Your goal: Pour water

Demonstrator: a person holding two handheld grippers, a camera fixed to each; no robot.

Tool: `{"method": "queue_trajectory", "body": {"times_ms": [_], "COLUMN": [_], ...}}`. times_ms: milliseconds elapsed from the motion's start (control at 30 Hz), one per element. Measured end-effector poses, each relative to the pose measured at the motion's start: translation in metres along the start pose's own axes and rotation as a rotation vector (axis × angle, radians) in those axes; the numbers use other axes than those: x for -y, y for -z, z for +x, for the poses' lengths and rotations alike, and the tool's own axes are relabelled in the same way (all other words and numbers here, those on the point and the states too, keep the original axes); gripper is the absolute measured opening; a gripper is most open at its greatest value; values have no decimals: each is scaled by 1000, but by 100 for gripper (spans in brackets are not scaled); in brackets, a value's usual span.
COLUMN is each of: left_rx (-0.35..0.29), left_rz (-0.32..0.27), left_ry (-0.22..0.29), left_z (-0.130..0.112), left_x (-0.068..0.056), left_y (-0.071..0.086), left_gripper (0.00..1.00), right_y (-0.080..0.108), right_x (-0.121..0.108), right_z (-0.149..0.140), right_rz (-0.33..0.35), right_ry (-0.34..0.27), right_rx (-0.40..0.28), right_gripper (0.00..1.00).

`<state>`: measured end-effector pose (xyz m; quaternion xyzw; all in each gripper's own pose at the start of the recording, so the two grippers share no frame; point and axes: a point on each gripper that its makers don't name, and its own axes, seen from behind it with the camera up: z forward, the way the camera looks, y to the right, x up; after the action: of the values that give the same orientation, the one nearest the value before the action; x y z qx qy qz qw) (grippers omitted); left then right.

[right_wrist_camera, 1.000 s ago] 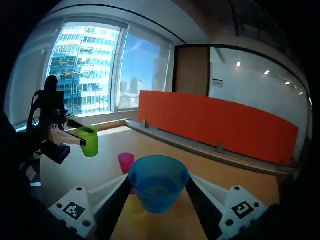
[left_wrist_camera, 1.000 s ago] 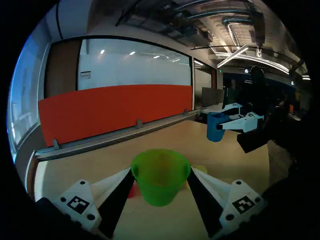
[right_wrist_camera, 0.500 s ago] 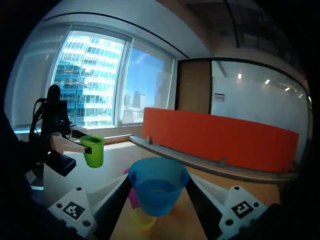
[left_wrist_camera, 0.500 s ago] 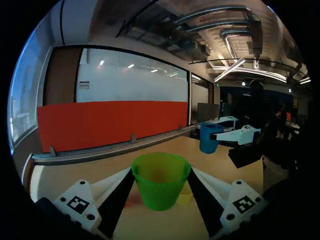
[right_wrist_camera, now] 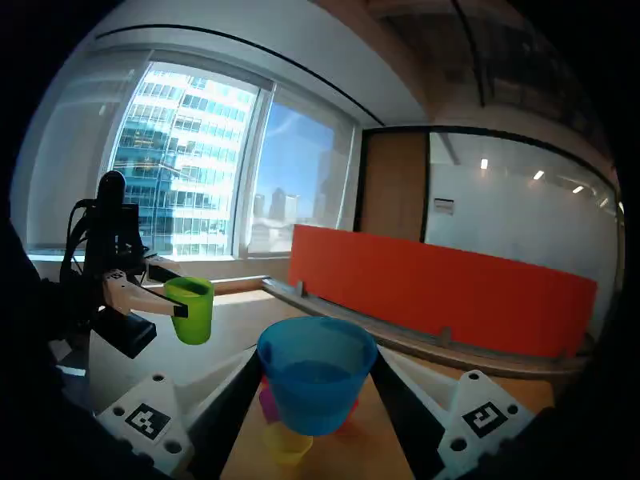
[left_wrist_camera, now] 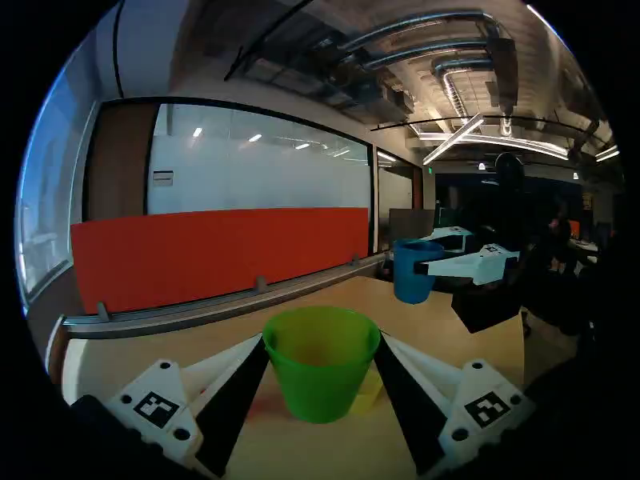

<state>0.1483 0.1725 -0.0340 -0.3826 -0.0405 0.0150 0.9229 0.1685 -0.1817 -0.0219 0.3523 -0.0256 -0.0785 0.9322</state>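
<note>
In the left gripper view my left gripper is shut on an upright green cup held above the wooden table. Farther right, the right gripper carries a blue cup. In the right gripper view my right gripper is shut on that blue cup, upright, with water showing inside. At the left, the left gripper holds the green cup, a little higher than my own cup's rim.
A yellow cup and a pink cup stand on the table below the blue cup. An orange partition with a metal rail runs along the table's far edge. Large windows are behind the left gripper.
Both grippers have risen and tilted upward, so the table sits lower in both views. The green and blue cups have drawn somewhat closer to each other.
</note>
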Motion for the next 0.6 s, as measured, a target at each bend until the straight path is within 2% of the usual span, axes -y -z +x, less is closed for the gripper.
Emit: {"method": "queue_trajectory", "body": {"times_ms": [167,400,600], "left_rx": [6,24,15], "left_rz": [-15,-31,-52], "left_ry": [8,-7,0], "left_z": [-4,-11,-9], "left_x": [-6,-17,-27], "left_y": [-3,-6,-8], "left_gripper": [88,88,88], "right_y": [1,-1,-5], "right_x": [1,3,1], "right_z": [5,10,18], "right_rz": [7,19,23], "right_ry": [46,109,182], "right_rx": [3,7,9], "right_gripper": [91,91,91]}}
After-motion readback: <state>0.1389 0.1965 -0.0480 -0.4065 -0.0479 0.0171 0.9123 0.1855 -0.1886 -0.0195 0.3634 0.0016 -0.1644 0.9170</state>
